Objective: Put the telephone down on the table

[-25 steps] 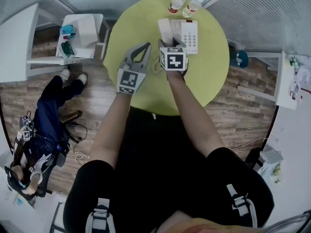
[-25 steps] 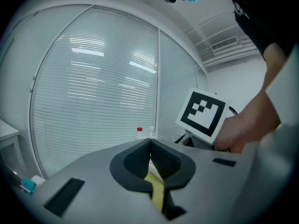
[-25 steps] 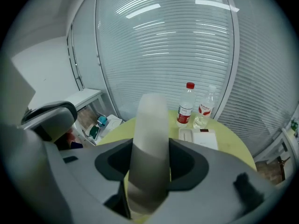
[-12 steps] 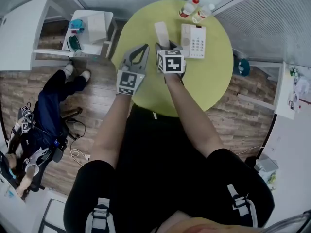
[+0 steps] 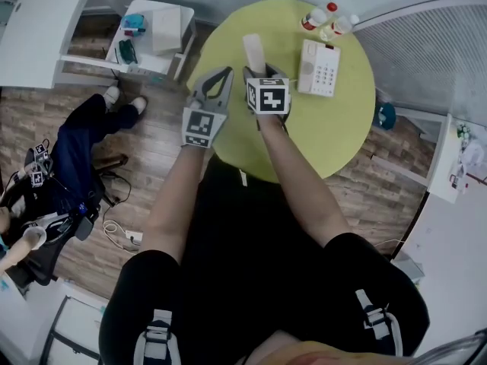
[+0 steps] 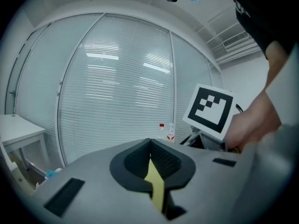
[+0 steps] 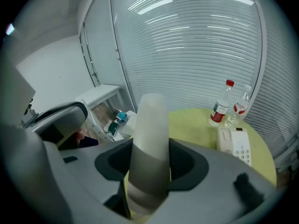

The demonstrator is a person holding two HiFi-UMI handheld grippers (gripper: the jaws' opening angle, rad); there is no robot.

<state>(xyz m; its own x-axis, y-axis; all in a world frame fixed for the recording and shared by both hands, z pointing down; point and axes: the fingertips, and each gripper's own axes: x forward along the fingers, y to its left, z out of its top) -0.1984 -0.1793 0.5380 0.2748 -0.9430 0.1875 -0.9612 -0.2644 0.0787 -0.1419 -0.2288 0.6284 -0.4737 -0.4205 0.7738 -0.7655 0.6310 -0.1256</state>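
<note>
My right gripper (image 5: 266, 73) is shut on the white telephone handset (image 5: 254, 52), which sticks out past its jaws over the round yellow-green table (image 5: 335, 135). In the right gripper view the handset (image 7: 149, 134) stands upright between the pads of the right gripper (image 7: 149, 171). The white telephone base (image 5: 319, 67) with its keypad lies on the table to the right of the handset, apart from it, and the base (image 7: 236, 143) shows there too. My left gripper (image 5: 218, 78) hovers at the table's left edge beside the right one. The left gripper (image 6: 150, 157) is shut with nothing in it.
Two small bottles (image 5: 329, 20) stand at the table's far edge behind the base. A white side table (image 5: 156, 36) with small items is at the left. A seated person (image 5: 76, 173) is on the wooden floor side, left. Blinds cover the wall behind.
Both grippers have moved left across the table, the right one carrying the handset away from the base. The base and bottles now lie further right of the handset.
</note>
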